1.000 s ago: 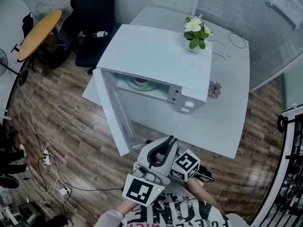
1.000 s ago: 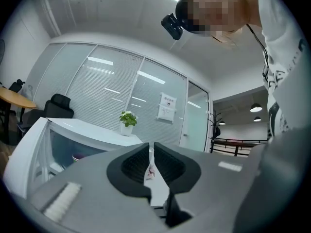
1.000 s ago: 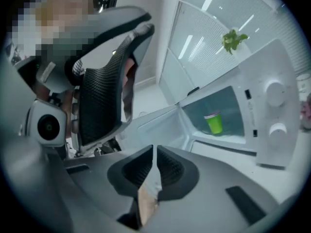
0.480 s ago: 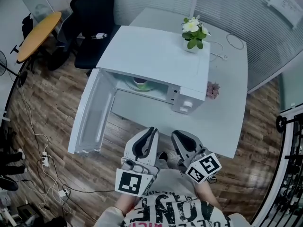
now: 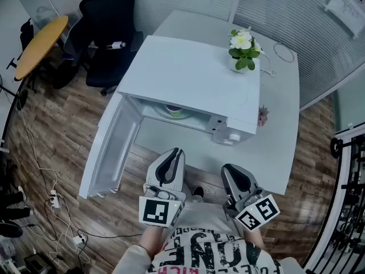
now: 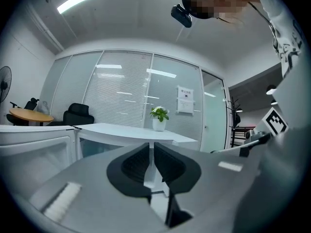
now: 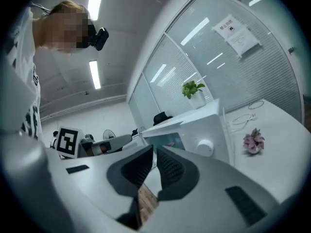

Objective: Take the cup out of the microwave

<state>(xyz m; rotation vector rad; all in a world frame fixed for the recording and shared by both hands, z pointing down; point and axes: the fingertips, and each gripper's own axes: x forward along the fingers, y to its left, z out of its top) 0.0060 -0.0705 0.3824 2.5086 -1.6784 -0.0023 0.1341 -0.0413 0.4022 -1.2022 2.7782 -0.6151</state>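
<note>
Shirt [image 5: 212, 254]: white cloth at 6 o'clock, nearest the camera; big black block letters, cut off by the frame edge, not readable whole.
Left gripper [image 6: 151, 148]: grey moulded shell; black ribbed pads [image 6: 133, 165] closed to a hairline slit, nothing between them.
Right gripper [image 7: 154, 152]: same build; jaws drawn together to a thin slit, holding nothing.
Marker cubes [image 5: 158, 211]: white faces with black square codes, one on each gripper.
Floor [image 5: 68, 147]: brown wood-look planks, glossy; thin white cables trail across it at 8 o'clock.
Door [image 5: 109, 153]: white, flat, swung wide open toward 9 o'clock of the microwave.
Microwave [image 5: 194, 76]: white box with a smooth top, at 12 o'clock of both grippers; its open mouth faces them.
Cup [image 5: 173, 108]: inside the cavity on something round and green; the microwave's roof hides most of it in the head view.
Knob [image 7: 205, 145]: round, white, on the front panel at 3 o'clock of the cavity.
Table [image 5: 276, 144]: white, matte, bears the microwave.
Pink flower [image 5: 263, 116]: small, on the table at 3 o'clock of the microwave.
Potted plant [image 5: 244, 49]: white pot, green leaves, pale blooms; stands on the microwave's far right corner.
Cable [image 5: 284, 51]: thin white loop on the table, at 3 o'clock of the plant.
Chair [image 5: 108, 21]: black, padded, at 10 o'clock.
Round table [image 5: 41, 39]: orange-brown wooden top, beyond the chair at 9 o'clock.
Notice [image 7: 238, 32]: white sheet on the slatted glass wall; its print is too small to read.
</note>
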